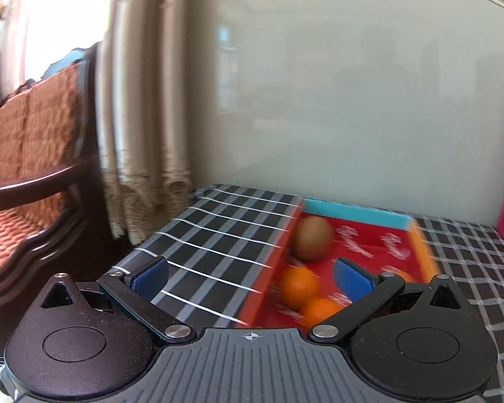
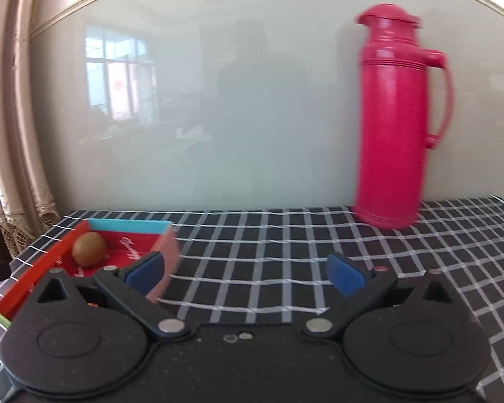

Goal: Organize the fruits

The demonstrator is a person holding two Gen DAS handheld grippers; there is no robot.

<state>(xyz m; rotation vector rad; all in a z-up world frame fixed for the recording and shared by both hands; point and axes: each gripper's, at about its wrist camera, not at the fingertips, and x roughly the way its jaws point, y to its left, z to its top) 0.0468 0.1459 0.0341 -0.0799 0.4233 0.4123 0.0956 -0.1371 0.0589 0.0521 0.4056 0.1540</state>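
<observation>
Right wrist: open claw over bare cloth beside tray.

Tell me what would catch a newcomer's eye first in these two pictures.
Probably the tall pink thermos, standing upright at the back right of the checked tablecloth against the pale wall. Next, the red tray at the table's left, holding a brown kiwi and oranges. Both tongs, left and right, stand open and empty.
</observation>
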